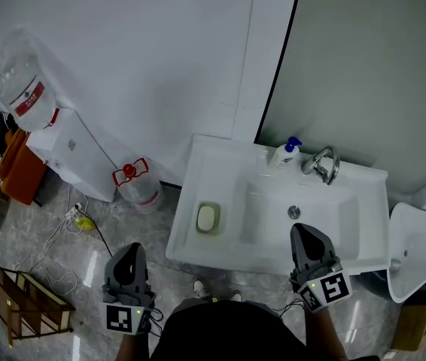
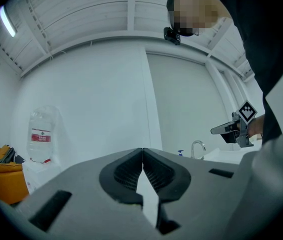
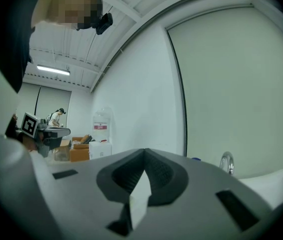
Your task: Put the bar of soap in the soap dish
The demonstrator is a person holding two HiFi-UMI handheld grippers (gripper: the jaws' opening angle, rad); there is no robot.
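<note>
- Left gripper (image 1: 130, 256): jaws together, empty, over the floor (image 1: 55, 277) beside the sink (image 1: 220, 164).
- Bar of soap (image 1: 207, 218): lying in the soap dish (image 1: 217, 230) (on the sink's left ledge).
- Right gripper (image 1: 307, 235): jaws together, empty, above the sink's front rim.

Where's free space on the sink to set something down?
Bare: the basin floor between soap dish and drain, and the sink ledge right of the faucet. Crowded: back ledge with pump bottle and faucet; soap dish fills the left ledge.

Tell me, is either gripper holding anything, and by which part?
Nothing. The left gripper and the right gripper are shut, empty; the soap lies in its dish.
</note>
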